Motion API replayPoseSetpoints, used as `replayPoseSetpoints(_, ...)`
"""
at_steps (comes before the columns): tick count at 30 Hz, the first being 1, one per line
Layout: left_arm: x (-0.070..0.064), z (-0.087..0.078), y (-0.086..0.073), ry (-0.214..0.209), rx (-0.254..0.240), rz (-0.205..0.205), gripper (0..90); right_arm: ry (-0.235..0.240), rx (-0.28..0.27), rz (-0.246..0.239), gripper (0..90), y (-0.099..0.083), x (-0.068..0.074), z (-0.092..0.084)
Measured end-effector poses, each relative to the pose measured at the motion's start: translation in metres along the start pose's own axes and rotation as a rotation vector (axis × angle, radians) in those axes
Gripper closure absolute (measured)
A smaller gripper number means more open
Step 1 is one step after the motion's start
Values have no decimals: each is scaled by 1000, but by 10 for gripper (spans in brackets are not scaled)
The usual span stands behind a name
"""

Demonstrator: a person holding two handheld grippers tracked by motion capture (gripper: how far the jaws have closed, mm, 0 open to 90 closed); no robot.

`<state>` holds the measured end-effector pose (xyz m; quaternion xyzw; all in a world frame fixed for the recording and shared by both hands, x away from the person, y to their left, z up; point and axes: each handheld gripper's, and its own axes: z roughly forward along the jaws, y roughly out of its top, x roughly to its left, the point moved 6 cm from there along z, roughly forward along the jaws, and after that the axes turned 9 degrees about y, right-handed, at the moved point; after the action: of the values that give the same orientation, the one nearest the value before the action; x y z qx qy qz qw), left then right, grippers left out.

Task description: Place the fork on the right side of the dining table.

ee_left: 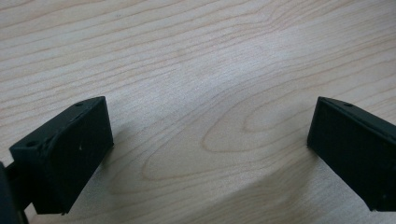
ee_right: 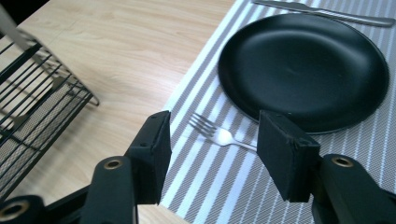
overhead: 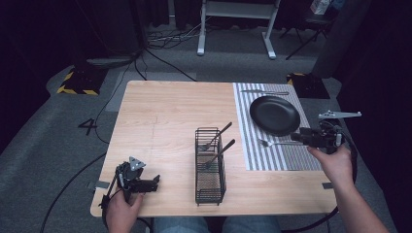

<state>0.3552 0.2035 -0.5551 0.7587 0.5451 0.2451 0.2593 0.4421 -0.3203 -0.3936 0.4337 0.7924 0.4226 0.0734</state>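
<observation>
Both grippers stand parted and hold nothing: my right gripper [ee_right: 212, 144] hangs above the striped placemat [ee_right: 219, 186] near the table's [overhead: 160, 111] right edge, my left gripper [overhead: 145, 183] by the near left corner over bare wood. Just beyond my right one lies the silver fork [ee_right: 219, 135], flat on the placemat, long axis along the near rim of the black plate [ee_right: 303, 65], tines toward the wire rack [ee_right: 37, 121]. Farther off, a knife [ee_right: 327, 13] lies past the plate.

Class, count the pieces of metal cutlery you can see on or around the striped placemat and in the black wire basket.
4: a silver fork on the striped placemat before the black plate, a silver knife beyond it, and two dark-handled utensils in the black wire basket. Others may be hidden.
</observation>
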Motion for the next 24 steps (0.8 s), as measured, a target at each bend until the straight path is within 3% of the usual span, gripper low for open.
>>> replayPoseSetpoints(7,0,0,0,1,-2,-1,3,57,41,-43,419,-1,28,7)
replayPoseSetpoints(24,0,1,1,5,-2,0,0,143,93,-121,379,-19,64,22)
